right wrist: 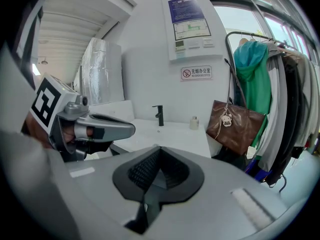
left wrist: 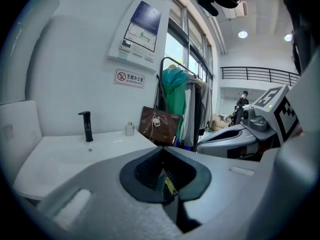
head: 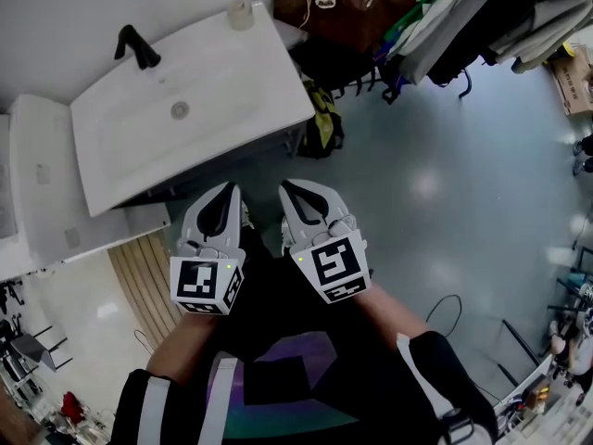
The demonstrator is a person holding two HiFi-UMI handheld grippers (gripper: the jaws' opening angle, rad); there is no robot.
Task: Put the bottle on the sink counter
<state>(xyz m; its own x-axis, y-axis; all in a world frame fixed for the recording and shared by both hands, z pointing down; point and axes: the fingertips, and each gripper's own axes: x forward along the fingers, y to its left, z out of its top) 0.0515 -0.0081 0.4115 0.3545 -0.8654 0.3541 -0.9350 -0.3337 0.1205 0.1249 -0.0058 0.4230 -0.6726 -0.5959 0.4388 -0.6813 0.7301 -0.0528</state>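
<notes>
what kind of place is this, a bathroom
Probably a washroom mock-up in a big office or lab hall, not a real bathroom: a white sink counter with a black faucet stands beside hanging coats and a brown handbag, with a railed balcony beyond.

A mock bathroom corner is sitting inside a large, open, industrial-style hall. A white sink counter with a black faucet is standing against a white wall panel, which is carrying a printed notice and a no-smoking sign. Beside it, a rack of hanging clothes is showing a teal garment and dark coats, with a brown handbag hanging at its end. A glossy grey floor is spreading beyond. Tall windows are letting in daylight, a mezzanine railing is running along the far wall, and a cardboard box is lying at the edge.
</notes>
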